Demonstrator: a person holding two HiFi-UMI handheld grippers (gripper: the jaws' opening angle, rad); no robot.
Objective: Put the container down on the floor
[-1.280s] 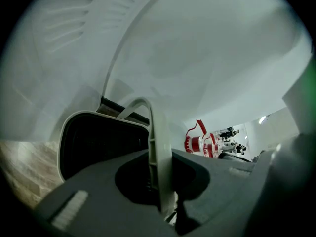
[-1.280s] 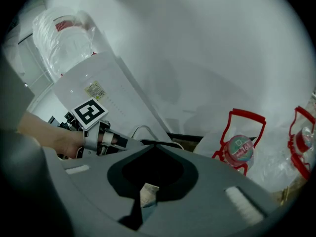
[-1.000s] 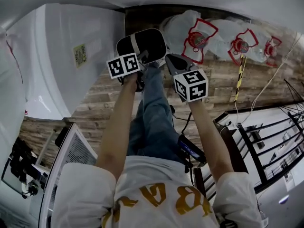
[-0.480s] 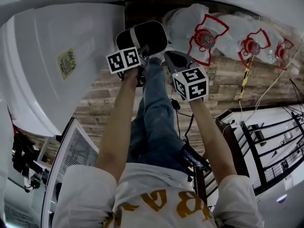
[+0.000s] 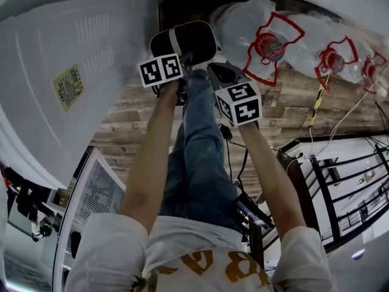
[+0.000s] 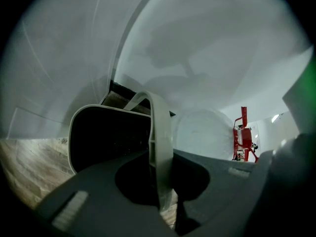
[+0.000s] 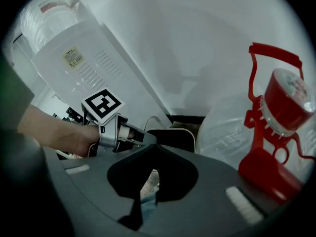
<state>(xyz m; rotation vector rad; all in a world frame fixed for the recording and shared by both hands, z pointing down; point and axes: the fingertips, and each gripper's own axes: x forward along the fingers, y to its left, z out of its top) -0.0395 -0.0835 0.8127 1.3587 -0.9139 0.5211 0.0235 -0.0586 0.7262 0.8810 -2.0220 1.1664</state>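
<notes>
One grip only — my left gripper clamps the handle, container just beyond its jaws, floor below; right gripper closed on nothing.

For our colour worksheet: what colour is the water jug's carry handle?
The handle is red; right gripper view shows it best.

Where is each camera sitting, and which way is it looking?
Head view: on the person's head, looking steeply down at the wooden floor; both arms, jeans and shirt show.
Left gripper view: rides the left gripper, looking along its jaws, shut on the container's white handle.
Right gripper view: rides the right gripper, facing a water jug; the left gripper and its hand show.
All three share the black container.
</notes>
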